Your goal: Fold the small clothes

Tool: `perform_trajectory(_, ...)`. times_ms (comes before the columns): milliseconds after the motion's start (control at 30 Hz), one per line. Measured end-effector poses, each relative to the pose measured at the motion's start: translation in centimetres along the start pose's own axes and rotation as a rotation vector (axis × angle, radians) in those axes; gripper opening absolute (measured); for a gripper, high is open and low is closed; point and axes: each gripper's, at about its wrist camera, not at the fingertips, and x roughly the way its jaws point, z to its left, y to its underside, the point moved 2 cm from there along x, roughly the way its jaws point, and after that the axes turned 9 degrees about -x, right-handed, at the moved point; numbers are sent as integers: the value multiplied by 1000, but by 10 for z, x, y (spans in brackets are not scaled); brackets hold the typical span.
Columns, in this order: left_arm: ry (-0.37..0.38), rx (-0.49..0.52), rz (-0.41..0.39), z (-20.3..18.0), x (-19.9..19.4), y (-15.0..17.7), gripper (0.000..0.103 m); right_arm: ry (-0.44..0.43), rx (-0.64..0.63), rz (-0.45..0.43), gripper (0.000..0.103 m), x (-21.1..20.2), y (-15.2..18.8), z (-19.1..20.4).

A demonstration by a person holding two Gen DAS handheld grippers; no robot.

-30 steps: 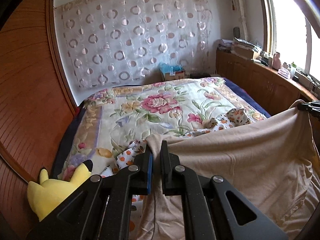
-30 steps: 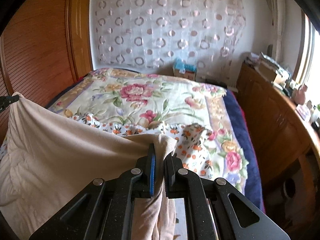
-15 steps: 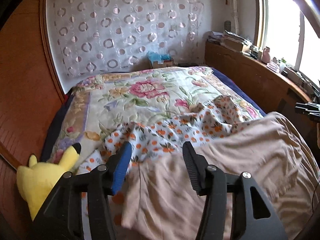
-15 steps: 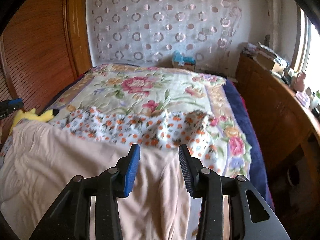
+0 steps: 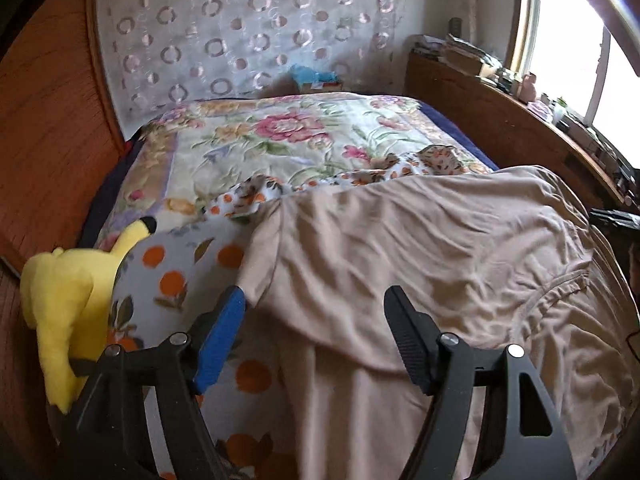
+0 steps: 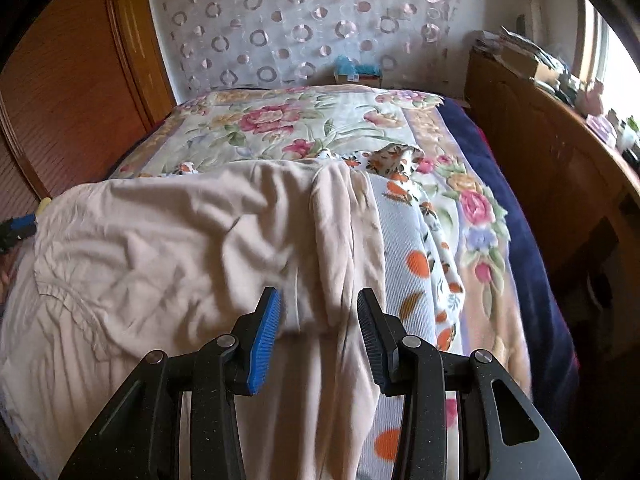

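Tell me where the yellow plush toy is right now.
In the left wrist view, the yellow plush toy lies at the bed's left edge, beside the orange-print cloth and wooden panel.

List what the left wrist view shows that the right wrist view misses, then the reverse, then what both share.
Only the left wrist view: the whole yellow plush toy at the bed's left edge and the bright window. Only the right wrist view: the dark blue sheet along the bed's right side, seen at length. Both: the beige garment lying on the orange-print cloth, the floral bedspread, the circle-patterned curtain, and an open gripper, left gripper and right gripper.
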Motion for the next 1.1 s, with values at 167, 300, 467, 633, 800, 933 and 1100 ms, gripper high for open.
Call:
perform_trajectory(167,-20,-24,19,6,11,8,73,-28,3,16,42,-8,12,7)
perform_trajectory(300,-23,-31,40,6,17,11,73,-62,-10,29,42,-3,17,14)
perform_trajectory(467,-47,-25,57,7,22,11,73,-48,-29,36,42,13,13,11)
perform_trajectory(633,-48,-26,59,7,23,11,73,-27,-13,36,42,27,5,5)
perform_trajectory(800,-48,-25,59,6,23,10,74,-21,-2,19,44,38,-3,2)
perform_trajectory(933,-48,-26,59,6,24,10,74,-19,-3,-1,47,45,1,8)
perform_trajectory(1100,-37,-40,67,8,26,6,74,-30,7,-6,47,44,3,8)
